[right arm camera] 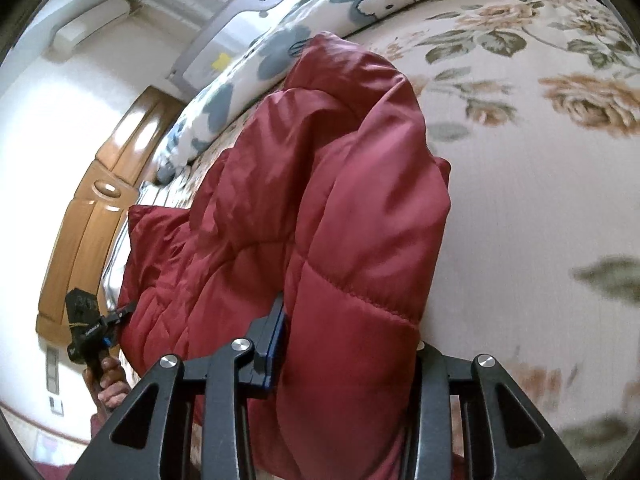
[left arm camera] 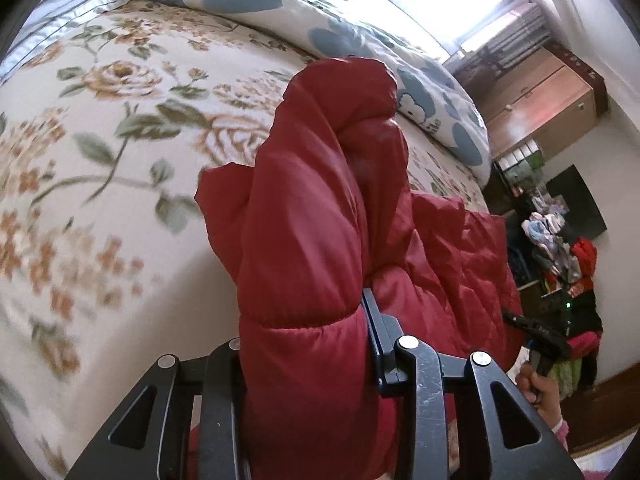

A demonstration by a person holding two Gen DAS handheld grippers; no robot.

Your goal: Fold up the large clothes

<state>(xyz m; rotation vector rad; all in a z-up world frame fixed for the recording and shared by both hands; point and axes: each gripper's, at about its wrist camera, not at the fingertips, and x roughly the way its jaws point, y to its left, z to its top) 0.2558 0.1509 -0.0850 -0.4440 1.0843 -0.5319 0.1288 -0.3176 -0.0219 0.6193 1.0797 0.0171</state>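
I am gripping a thick fold of the red puffer jacket (left arm camera: 304, 216) in the left tool (left arm camera: 306, 344), its jaws clenched on the padded cloth, and the rest of the jacket is trailing down onto the floral bedspread (left arm camera: 100, 128) near the blue-patterned duvet (left arm camera: 360, 48). On the other side I am holding another padded fold in the right tool (right arm camera: 348, 344), likewise clamped on the jacket, which is bunching between the two grips above the bed. I judge I am mid-fold, carrying one edge over. Next I am needing to lay both held folds evenly onto the jacket's body, keeping the slippery, springy padding from sliding before letting go.
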